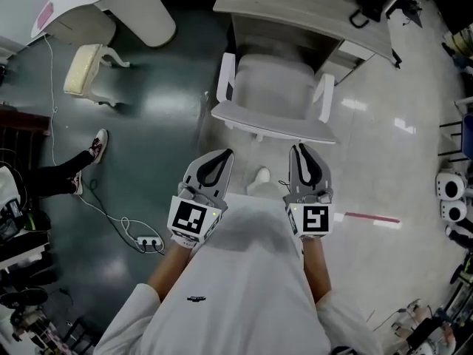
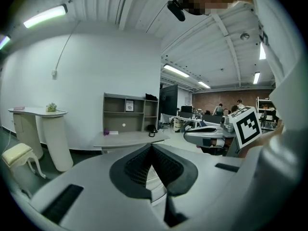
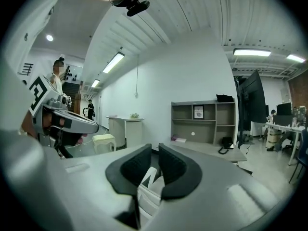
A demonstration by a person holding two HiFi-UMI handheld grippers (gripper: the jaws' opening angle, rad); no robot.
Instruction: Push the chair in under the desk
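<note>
From the head view, the white chair [image 1: 273, 98] stands straight ahead of both claws, its seat partly beneath the grey tabletop [image 1: 295, 9] and its back rail nearest the claws. The left claw [image 1: 225, 154] and right claw [image 1: 299, 148] point at that rail side by side, just short of it and not touching. Off to the left claw's far side sit a cream stool [image 1: 85, 69] and, on the dark floor, a power strip [image 1: 150, 242]. In the left gripper view, the left claw [image 2: 152, 148] is pinched fully together, tips meeting with nothing between them. The tabletop [image 2: 130, 139] lies beyond its tips, with a shelf unit [image 2: 130, 112] behind that. The right claw [image 2: 211, 136] floats level off to its right. In the right gripper view, the right claw [image 3: 155, 153] stands at a narrow gap, its pads pressing on nothing. Pale parts of the chair [image 3: 149, 186] show through the slit below the tips. The tabletop [image 3: 211, 150] stretches ahead and to the right, and the left claw [image 3: 72, 121] hangs off to its left.
</note>
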